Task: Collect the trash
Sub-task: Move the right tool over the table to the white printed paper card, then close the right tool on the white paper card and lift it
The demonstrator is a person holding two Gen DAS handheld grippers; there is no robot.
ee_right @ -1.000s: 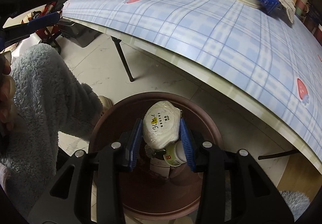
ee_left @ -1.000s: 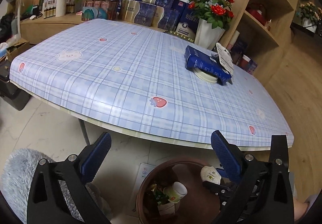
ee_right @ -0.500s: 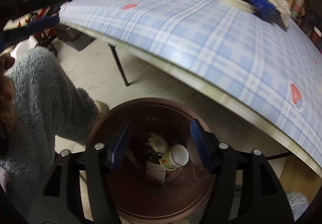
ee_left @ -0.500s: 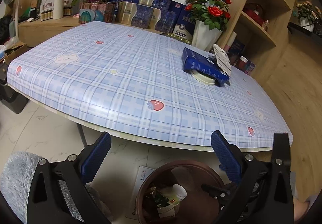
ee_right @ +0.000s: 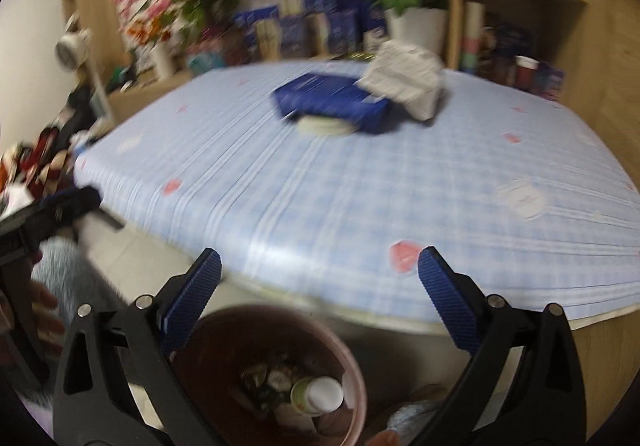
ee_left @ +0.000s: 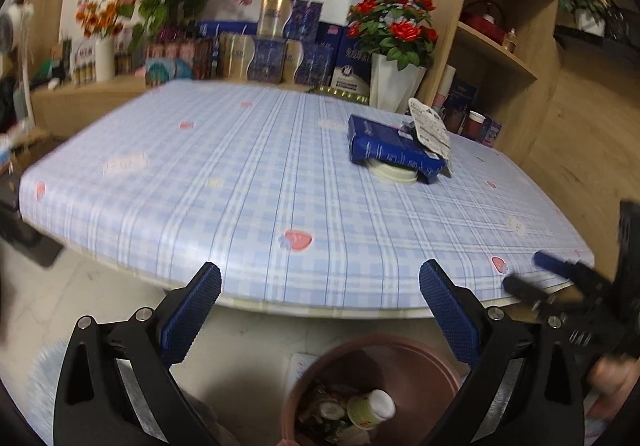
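A brown round bin (ee_left: pixel 416 370) (ee_right: pixel 224 342) stands on the floor under the table's near edge, with a paper cup (ee_right: pixel 318 396) and other trash inside. On the blue plaid table lie a dark blue box (ee_left: pixel 394 149) (ee_right: pixel 328 99) resting on a white lid (ee_left: pixel 394 174), and a crumpled white wrapper (ee_right: pixel 404 81) at the box's right end. My left gripper (ee_left: pixel 320 306) is open and empty above the bin. My right gripper (ee_right: pixel 318 298) has its jaws opening wide, nothing between them, and shows blurred at the right in the left wrist view (ee_left: pixel 560 278).
The table (ee_left: pixel 240 181) fills the middle of both views. Behind it stand flower vases (ee_left: pixel 396 85), stacked gift boxes (ee_left: pixel 280 45) and a wooden shelf unit (ee_left: pixel 500 25). A grey fluffy sleeve (ee_right: pixel 60 266) and a hand are at the left.
My right gripper let the white wad drop into the bin, spread its jaws wide and rose and tilted up toward the table. The left gripper lifted slightly.
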